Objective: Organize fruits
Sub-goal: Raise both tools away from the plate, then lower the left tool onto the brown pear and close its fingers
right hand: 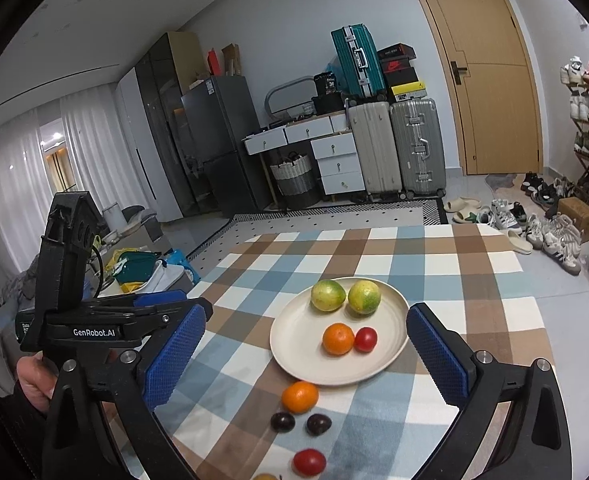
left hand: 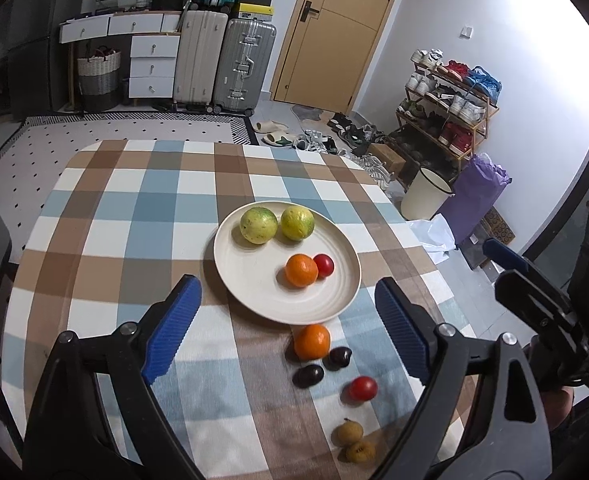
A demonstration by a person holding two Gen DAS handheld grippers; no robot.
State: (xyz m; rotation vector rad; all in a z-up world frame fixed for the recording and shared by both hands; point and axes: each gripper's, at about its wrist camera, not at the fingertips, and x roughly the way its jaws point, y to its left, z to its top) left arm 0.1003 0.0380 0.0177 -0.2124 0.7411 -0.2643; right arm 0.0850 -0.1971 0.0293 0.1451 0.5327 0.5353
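Checked worktop (left hand: 106,216): plate (left hand: 254,292) holds four fruits. Left claw (left hand: 288,316) and right claw (right hand: 306,348) both gape wide, empty. Only left view shows two brown fruits (left hand: 349,433).

On the checked tablecloth (left hand: 106,216), a round cream plate (left hand: 254,300) holds four fruits; at its six o'clock, off the rim, an orange mandarin (left hand: 311,342), then two dark plums (left hand: 307,375).
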